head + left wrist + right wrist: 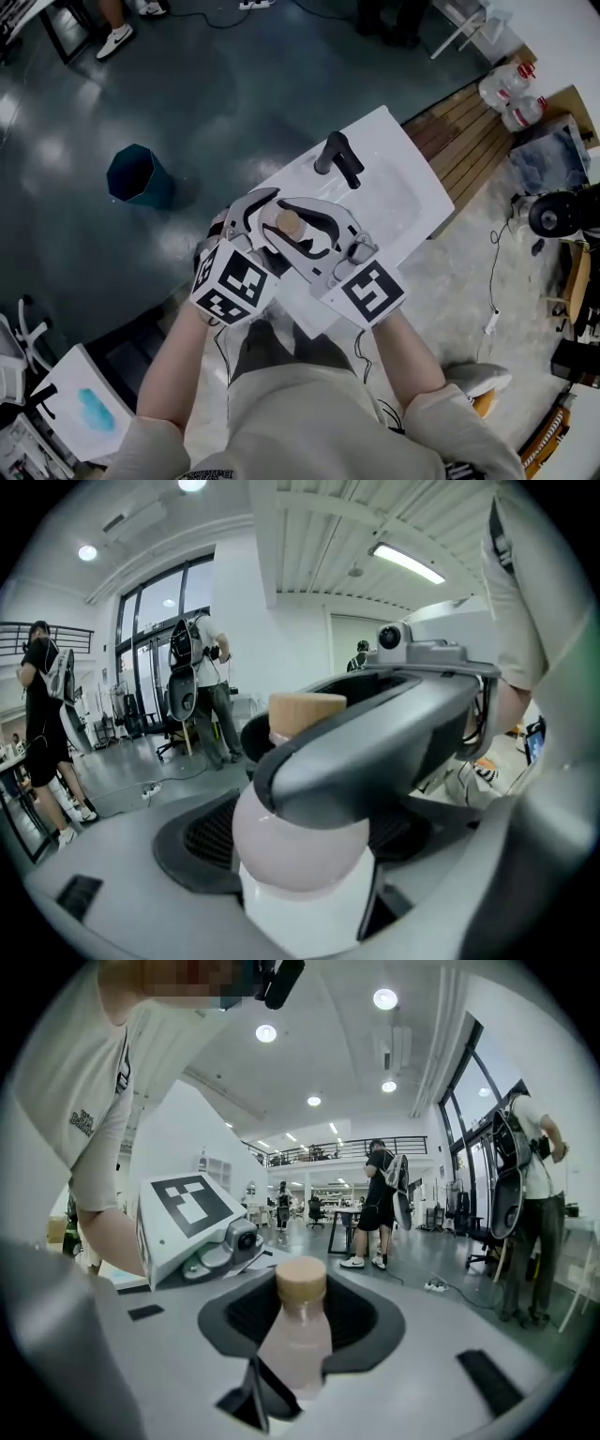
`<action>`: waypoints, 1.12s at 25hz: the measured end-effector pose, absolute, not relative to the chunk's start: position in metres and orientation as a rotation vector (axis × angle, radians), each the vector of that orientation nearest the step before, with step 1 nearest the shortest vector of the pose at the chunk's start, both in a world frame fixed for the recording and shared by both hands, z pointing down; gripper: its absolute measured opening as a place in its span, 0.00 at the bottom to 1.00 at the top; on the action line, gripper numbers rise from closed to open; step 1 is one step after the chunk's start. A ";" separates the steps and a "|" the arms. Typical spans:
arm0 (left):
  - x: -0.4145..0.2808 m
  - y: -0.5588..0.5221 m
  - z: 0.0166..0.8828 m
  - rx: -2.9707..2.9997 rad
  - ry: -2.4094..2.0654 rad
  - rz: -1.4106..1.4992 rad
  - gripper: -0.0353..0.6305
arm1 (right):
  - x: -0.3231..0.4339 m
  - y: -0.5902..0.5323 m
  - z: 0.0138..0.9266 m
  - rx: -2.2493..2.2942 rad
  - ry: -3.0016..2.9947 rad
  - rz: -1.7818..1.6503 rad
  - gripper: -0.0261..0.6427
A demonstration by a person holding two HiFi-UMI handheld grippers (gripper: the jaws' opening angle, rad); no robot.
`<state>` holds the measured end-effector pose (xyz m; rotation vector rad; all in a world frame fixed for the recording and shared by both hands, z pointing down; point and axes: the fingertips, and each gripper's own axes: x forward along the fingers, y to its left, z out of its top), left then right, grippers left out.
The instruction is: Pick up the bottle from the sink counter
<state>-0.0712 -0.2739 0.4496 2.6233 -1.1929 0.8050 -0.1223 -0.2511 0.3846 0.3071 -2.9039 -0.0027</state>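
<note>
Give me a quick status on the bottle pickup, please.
Left gripper, right gripper: both shut on the bottle. Bottle upright, held above the sink counter. Faucet beyond it, not touching.

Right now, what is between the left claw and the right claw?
The bottle, gripped by the left claw and the right claw; the head view shows it.

A pale pink bottle (298, 1349) with a tan cap (301, 1281) stands upright, clamped between the grey jaws and black pads of the right tool (300, 1321). The left tool's marker cube (192, 1208) sits close at left. People (382, 1199) stand in a bright hall behind.
</note>
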 end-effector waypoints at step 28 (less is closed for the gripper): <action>-0.044 -0.136 0.409 2.575 -1.105 0.789 0.64 | -0.098 -0.117 0.349 0.197 -2.800 0.144 0.21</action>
